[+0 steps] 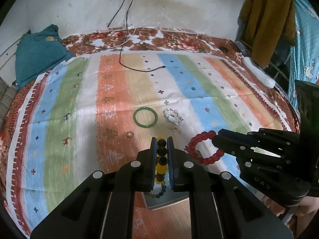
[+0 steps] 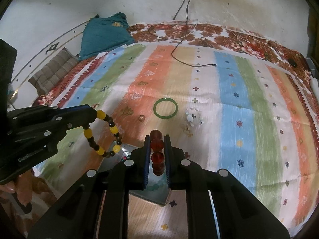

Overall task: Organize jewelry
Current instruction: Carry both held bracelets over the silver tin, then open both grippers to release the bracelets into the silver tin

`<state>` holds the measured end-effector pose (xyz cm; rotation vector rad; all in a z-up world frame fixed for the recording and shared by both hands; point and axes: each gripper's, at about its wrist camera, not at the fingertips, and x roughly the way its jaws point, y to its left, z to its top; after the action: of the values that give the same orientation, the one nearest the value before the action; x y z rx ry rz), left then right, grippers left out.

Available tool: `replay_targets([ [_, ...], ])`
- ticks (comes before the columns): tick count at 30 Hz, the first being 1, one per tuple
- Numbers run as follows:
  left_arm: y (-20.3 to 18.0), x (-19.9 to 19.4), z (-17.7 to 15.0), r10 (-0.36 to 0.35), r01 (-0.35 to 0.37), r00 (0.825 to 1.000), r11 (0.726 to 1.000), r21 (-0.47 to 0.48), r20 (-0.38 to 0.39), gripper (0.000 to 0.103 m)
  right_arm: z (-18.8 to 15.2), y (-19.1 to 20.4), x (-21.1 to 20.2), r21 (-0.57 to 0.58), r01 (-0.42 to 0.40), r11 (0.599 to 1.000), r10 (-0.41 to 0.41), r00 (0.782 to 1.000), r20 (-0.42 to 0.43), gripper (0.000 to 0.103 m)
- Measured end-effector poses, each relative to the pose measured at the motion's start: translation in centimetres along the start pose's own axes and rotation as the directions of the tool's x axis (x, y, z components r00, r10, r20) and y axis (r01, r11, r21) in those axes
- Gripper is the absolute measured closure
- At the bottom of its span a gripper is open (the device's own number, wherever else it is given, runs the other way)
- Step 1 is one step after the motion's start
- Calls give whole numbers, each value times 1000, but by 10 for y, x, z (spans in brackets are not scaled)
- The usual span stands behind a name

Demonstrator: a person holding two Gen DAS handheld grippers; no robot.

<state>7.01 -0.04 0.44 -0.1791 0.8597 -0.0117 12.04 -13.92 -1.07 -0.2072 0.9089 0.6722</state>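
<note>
Yellow and dark beads of a bracelet (image 2: 102,133) sit pinched in the nearly closed jaws of the left gripper (image 1: 161,142), the loop hanging above the striped bedspread (image 1: 79,103). Ahead of those jaws lie a small clear bead (image 1: 130,134), a green bangle (image 1: 145,117) and a white beaded bracelet (image 1: 173,116). Further right, the right gripper (image 2: 157,139) has its jaws clamped on a red beaded bracelet (image 1: 203,149), also lifted off the bed.

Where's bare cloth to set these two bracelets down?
Free: wide blue and green stripes right of the white bead bracelet; stripes left of the small bead. Crowded: centre, green bangle and the tray below the grippers.
</note>
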Motion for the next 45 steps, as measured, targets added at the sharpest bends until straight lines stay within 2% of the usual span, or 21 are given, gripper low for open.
replay_targets([
  [12, -6, -13, -15, -6, 5, 1000, 1000, 19, 27, 94, -13, 5, -8, 0, -24, 1000, 24, 1000, 0, 89],
  [22, -7, -13, -17, -18, 18, 1000, 999, 28, 9, 93, -17, 9, -3, -3, -37, 999, 37, 999, -29, 88],
  [26, -2, -11, -16, 41, -41, 999, 999, 14, 5, 93, -16, 4, -3, 14, -5, 1000, 6, 1000, -22, 77],
  [31, 7, -11, -14, 68, -68, 998, 997, -24, 3, 78, -15, -5, -1, 41, 22, 999, -21, 999, -32, 77],
  [35, 9, -8, -13, 87, -87, 996, 996, -28, -8, 65, -12, -12, 2, 69, 37, 997, -35, 999, -41, 66],
  [38, 12, -3, -12, 95, -95, 995, 995, -29, -22, 64, -11, -18, 2, 103, 36, 994, -32, 999, -42, 56],
  [41, 17, -1, -10, 97, -99, 995, 994, -46, -26, 63, -9, -20, 4, 97, 57, 994, -53, 998, -45, 54],
  [45, 25, 3, -5, 110, -113, 993, 991, -75, -33, 55, -8, -24, 9, 100, 73, 992, -68, 996, -59, 52],
])
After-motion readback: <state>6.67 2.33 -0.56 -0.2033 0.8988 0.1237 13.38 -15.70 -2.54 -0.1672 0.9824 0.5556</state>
